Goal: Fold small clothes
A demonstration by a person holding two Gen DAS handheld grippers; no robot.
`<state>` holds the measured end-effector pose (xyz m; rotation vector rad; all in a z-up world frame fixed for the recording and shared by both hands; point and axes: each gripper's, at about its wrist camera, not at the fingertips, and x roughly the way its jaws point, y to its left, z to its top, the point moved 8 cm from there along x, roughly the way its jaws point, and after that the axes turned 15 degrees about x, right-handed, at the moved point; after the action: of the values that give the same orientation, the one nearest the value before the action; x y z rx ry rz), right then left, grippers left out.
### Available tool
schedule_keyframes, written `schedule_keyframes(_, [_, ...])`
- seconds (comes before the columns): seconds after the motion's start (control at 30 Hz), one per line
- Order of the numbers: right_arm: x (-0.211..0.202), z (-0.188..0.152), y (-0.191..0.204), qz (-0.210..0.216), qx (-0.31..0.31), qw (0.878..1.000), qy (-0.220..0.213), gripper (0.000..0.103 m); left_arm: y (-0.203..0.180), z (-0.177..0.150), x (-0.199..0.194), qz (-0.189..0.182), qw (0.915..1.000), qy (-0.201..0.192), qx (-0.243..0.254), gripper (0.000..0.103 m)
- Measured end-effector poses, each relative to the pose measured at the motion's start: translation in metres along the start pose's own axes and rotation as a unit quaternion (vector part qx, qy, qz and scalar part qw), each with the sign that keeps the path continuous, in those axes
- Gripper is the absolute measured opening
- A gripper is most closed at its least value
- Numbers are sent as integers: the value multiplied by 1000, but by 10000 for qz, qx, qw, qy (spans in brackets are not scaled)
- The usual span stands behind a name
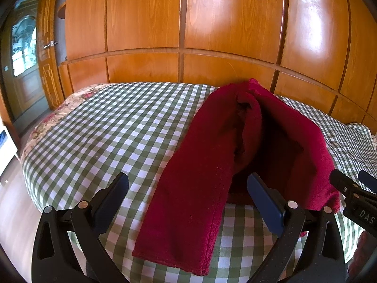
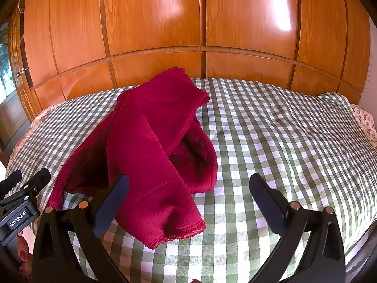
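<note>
A dark red garment lies bunched up on a bed with a green and white checked cover, in front of a shiny wooden wardrobe.

The left wrist view shows a long flat part of the red cloth reaching toward the near edge of the bed. It also shows a door with a glass pane far off to the left side. The right wrist view shows the cloth's rolled opening and its stitched hem, and a flowery sheet peeking out at the bed's right edge.

The left gripper has its fingers wide apart, with the cloth lying between them. The right gripper is wide apart too, one finger over the cloth, holding nothing.

The letters "DAS" show on the right gripper in the left view. "GenRobot.AI" is on the left gripper in the right view.
</note>
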<state>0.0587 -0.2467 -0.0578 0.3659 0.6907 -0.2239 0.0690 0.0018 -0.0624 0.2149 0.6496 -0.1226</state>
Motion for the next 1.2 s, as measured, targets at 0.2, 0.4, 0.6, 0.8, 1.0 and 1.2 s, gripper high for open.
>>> schedule_keyframes(0.2, [1, 0, 1, 5, -9, 10000, 10, 101, 0, 0, 1, -46, 10000, 15, 13, 99])
schedule_keyframes(0.4, [2, 0, 2, 35, -10, 10000, 11, 101, -1, 0, 1, -85, 10000, 24, 8, 99])
schedule_keyframes(0.6, [1, -1, 3, 44, -41, 10000, 12, 101, -1, 0, 2, -123, 9999, 48, -2, 99])
schedule_keyframes(0.8, [0, 0, 3, 51, -38, 10000, -20, 101, -1, 0, 3, -135, 9999, 57, -11, 99])
schedule_keyframes(1.0, [-3, 5, 4, 150, 23, 9998, -141, 101, 0, -2, 5, -188, 9998, 91, -65, 99])
schedule_keyframes(1.2, [2, 4, 10, 684, 120, 9976, -6, 101, -2, -6, 11, -365, 9990, 233, -82, 99])
